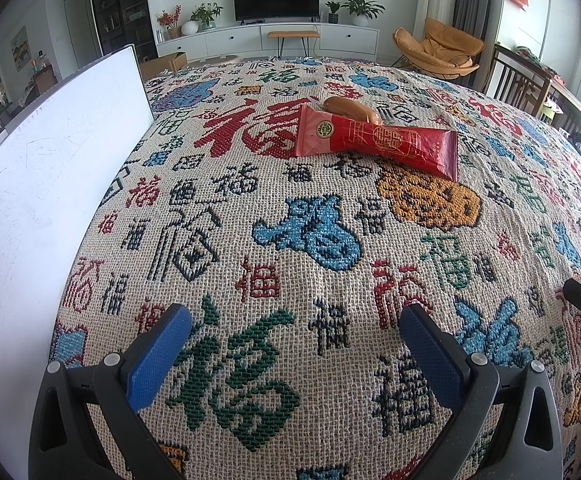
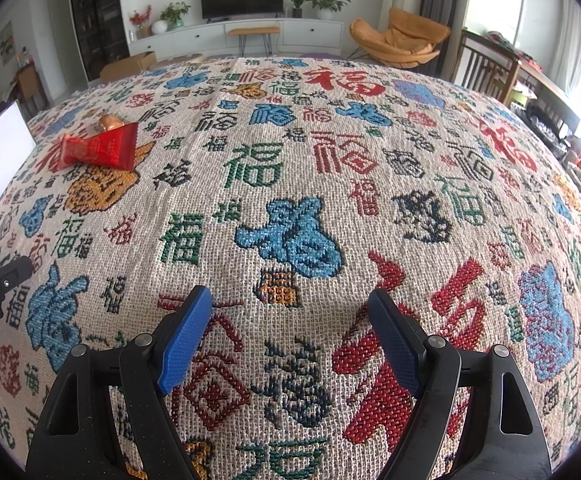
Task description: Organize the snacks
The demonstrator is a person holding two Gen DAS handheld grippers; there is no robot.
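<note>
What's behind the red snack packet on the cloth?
An orange-brown wrapped snack lies just behind the red snack packet, apparently touching it. Its lower part is hidden by the packet; what it is stays unclear.

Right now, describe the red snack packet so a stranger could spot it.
On the patterned tablecloth, look right of the white board. The red snack packet lies flat there, long, glossy, gold-printed; the orange-brown snack touching its far side is rounder and plain.

Both low, forward over tablecloth point(image 1: 290, 208)

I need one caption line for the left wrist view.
Open left gripper above patterned cloth, facing red snack packet and white board.
</note>
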